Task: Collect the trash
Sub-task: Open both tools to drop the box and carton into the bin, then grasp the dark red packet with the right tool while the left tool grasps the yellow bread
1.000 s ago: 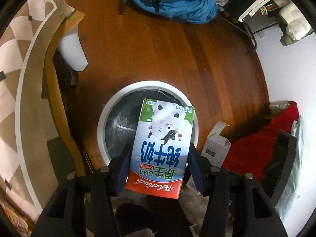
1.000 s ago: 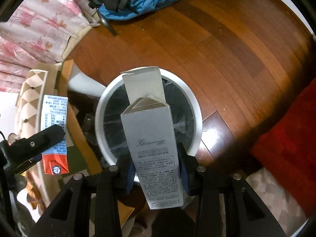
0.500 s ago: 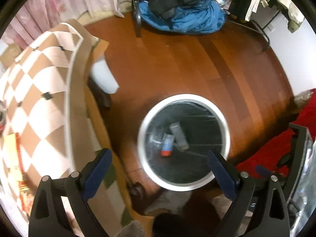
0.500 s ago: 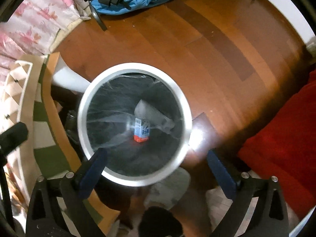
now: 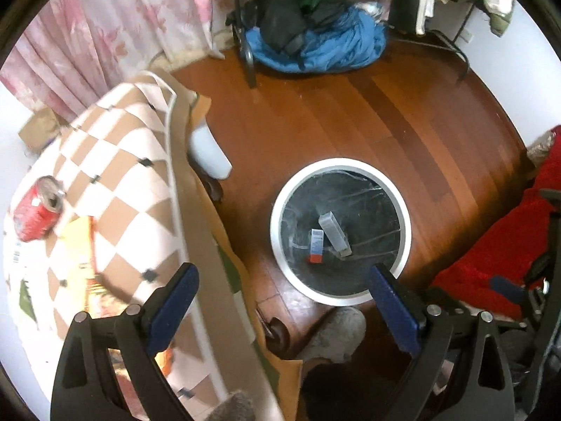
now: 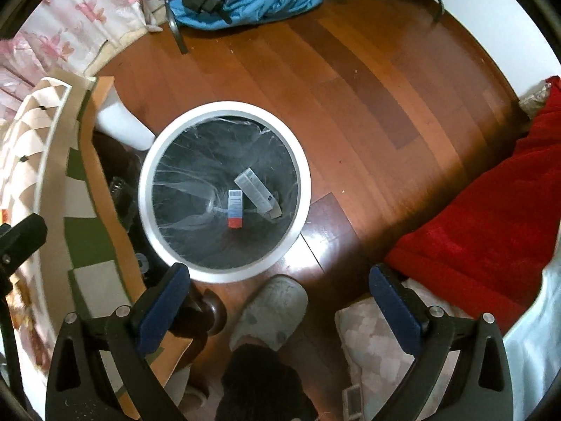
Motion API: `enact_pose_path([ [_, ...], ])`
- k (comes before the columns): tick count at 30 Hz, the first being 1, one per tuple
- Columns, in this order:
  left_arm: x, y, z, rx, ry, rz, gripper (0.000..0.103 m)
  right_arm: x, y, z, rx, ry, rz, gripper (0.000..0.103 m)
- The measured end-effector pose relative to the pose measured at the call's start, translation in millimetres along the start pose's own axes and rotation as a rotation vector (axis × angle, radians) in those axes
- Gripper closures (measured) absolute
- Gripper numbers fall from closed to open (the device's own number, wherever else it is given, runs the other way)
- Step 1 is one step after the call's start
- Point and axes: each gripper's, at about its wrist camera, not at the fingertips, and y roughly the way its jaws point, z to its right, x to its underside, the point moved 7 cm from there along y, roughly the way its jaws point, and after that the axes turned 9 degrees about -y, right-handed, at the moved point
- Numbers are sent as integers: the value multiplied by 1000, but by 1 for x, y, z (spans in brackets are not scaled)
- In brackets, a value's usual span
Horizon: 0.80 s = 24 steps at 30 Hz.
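- The round white-rimmed trash bin lined with a dark plastic bag (image 5: pixel 339 231) (image 6: pixel 224 191) stands on the reddish-brown wooden floor (image 5: pixel 350 112)
- At the bottom of the bin lies the small milk carton with a red end (image 5: pixel 316 246) (image 6: pixel 235 209), and just beside it, touching or nearly so, the long grey cardboard box (image 5: pixel 333 230) (image 6: pixel 257 193), tilted at an angle to it
- The left claw (image 5: pixel 280 310) is spread wide and holds nothing, hanging above the bin's near-left side
- The right claw (image 6: pixel 278 308) is likewise wide apart and empty, above the bin's near edge
- Left of the bin, a counter under a beige-and-brown checked cloth (image 5: pixel 115 182) carries a dented red drink can (image 5: pixel 35 212)
- A grey slipper (image 6: pixel 270 310) rests on the floor just in front of the bin
- A crumpled blue fabric heap (image 5: pixel 315 47) lies well beyond the bin
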Motion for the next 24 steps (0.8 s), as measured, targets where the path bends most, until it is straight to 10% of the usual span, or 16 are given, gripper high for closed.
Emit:
enact_pose_path([
  [14,16,-147,-55,-20,-28,258,5,31,-163,-21,-47,18,264,0],
  [24,81,-166,-223,-182,-260,257,5,69,-196,-146,-249,-103,255,0],
])
